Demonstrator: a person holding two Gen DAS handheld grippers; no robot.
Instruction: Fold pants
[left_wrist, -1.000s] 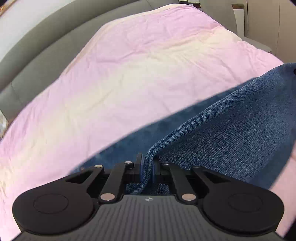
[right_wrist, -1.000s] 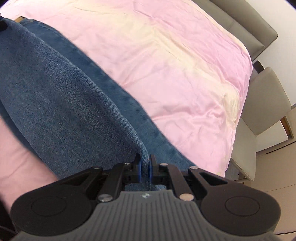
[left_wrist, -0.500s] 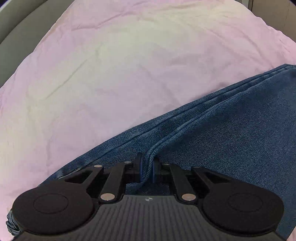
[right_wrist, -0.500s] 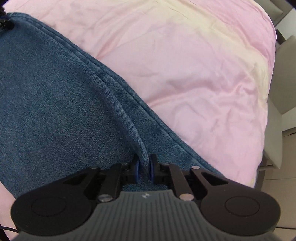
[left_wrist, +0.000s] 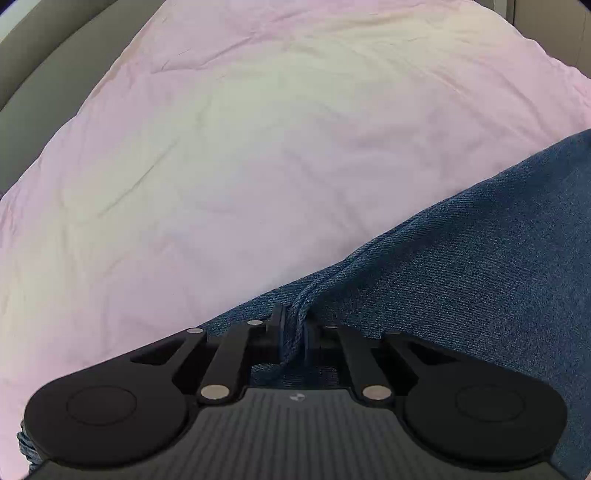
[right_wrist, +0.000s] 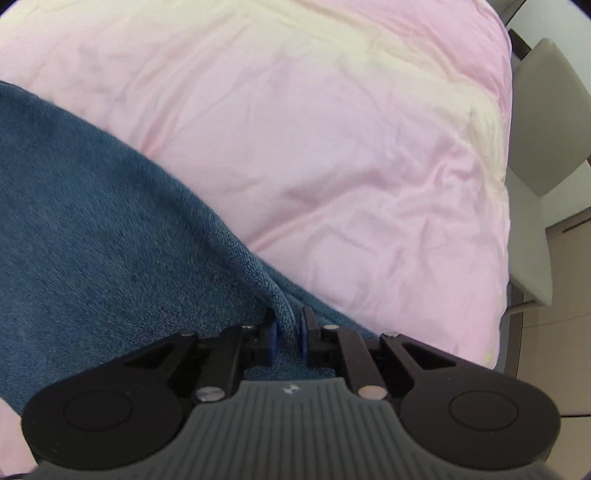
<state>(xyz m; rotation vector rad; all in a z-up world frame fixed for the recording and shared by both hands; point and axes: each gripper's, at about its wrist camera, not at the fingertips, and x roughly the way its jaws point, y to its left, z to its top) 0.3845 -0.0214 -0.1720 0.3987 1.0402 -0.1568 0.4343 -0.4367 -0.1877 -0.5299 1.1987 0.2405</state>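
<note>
Broadly, a bed (left_wrist: 229, 177) covered in a wrinkled, soft pink duvet with a pale cream band fills both wrist views, with grey upholstered bed frame (left_wrist: 44, 62) curving along the upper left of the left view and a beige chair (right_wrist: 546, 122) standing beside the bed at the right edge of the right view. The pants (left_wrist: 461, 280), dark blue denim with a fine twill weave, lie spread flat on the duvet, filling the lower right of the left view and the lower left of the right view. A thick stitched seam ridge runs from the cloth into each tool. The left gripper (left_wrist: 294, 332), black with ribbed grey housing, has its jaws pinched narrowly on that ridge. The right gripper (right_wrist: 287, 332) has blue-padded jaws closed on a similar denim fold.
</note>
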